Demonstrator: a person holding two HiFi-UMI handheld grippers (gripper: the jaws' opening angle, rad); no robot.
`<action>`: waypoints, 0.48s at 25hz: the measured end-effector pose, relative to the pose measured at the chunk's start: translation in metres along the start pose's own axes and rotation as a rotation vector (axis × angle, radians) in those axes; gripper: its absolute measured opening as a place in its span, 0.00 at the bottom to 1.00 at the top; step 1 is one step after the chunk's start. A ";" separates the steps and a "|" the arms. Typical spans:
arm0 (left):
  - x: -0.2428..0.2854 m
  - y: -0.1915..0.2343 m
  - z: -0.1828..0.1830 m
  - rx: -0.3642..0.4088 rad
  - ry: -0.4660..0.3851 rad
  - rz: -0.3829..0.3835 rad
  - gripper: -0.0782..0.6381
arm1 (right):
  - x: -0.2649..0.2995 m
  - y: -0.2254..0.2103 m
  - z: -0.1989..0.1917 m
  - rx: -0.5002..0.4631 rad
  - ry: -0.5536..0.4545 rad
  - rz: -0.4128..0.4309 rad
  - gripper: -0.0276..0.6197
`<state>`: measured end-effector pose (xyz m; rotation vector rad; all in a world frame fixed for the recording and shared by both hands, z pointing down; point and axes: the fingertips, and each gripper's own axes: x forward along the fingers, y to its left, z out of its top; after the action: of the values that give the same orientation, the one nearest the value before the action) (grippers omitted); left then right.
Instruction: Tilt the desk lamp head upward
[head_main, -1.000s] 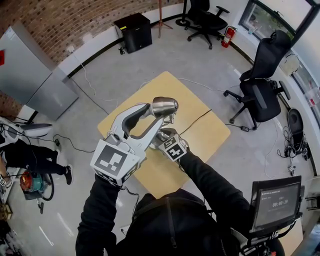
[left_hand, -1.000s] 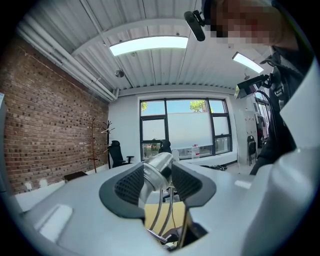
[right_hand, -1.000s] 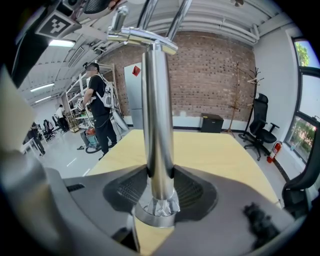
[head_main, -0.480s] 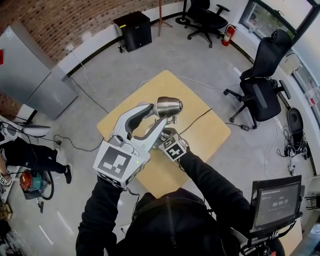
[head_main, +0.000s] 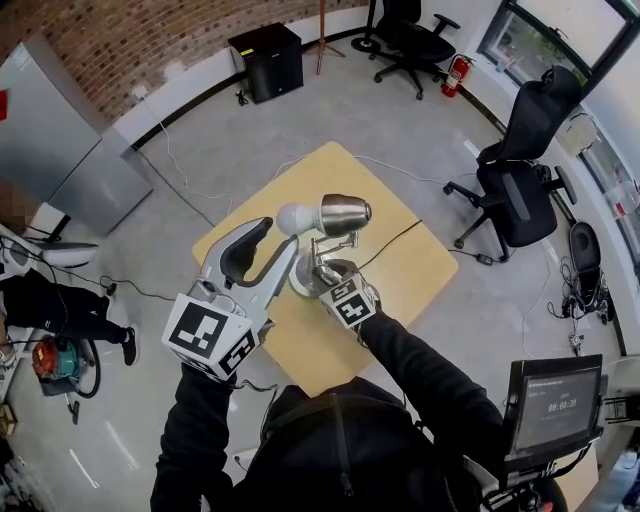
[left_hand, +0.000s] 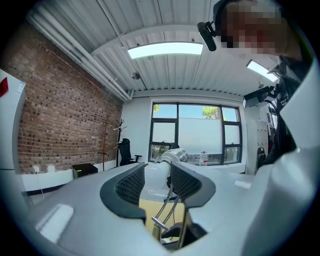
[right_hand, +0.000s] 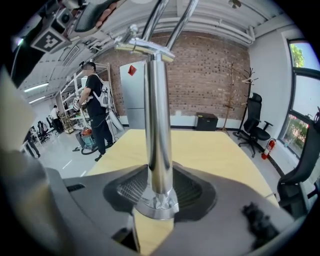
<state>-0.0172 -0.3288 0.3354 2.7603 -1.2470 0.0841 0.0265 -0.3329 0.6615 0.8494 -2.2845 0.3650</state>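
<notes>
A chrome desk lamp stands on the yellow table (head_main: 410, 275). Its metal head (head_main: 347, 213) lies about level, with the white bulb (head_main: 289, 218) facing left. My left gripper (head_main: 279, 236) is open just left of the bulb, with nothing pressed between its pads. In the left gripper view the bulb (left_hand: 153, 179) and the head (left_hand: 176, 155) show just beyond the jaw tips of the left gripper (left_hand: 156, 170). My right gripper (head_main: 322, 276) is shut on the lamp's upright post (right_hand: 156, 125), low down near its collar.
A black cable (head_main: 392, 240) runs across the table to the right. Office chairs (head_main: 520, 180) stand to the right, a black cabinet (head_main: 267, 62) at the back, a monitor (head_main: 553, 405) at the lower right. A person (head_main: 50, 305) stands at the far left.
My left gripper has come off the lamp head and drawn back to the lower left, baring the bulb. The head sits slightly further right. The right gripper has kept still on the post.
</notes>
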 end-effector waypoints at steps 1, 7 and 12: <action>-0.005 0.003 -0.004 -0.008 0.001 0.012 0.35 | -0.003 0.000 0.000 0.019 -0.005 0.000 0.29; -0.034 0.018 -0.043 -0.018 0.064 0.064 0.35 | -0.035 0.000 0.009 0.153 -0.069 0.010 0.29; -0.056 0.015 -0.081 -0.086 0.116 0.095 0.35 | -0.082 0.005 0.028 0.241 -0.158 0.029 0.29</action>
<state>-0.0659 -0.2868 0.4118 2.5842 -1.3182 0.1912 0.0560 -0.3030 0.5853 0.9964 -2.4339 0.6156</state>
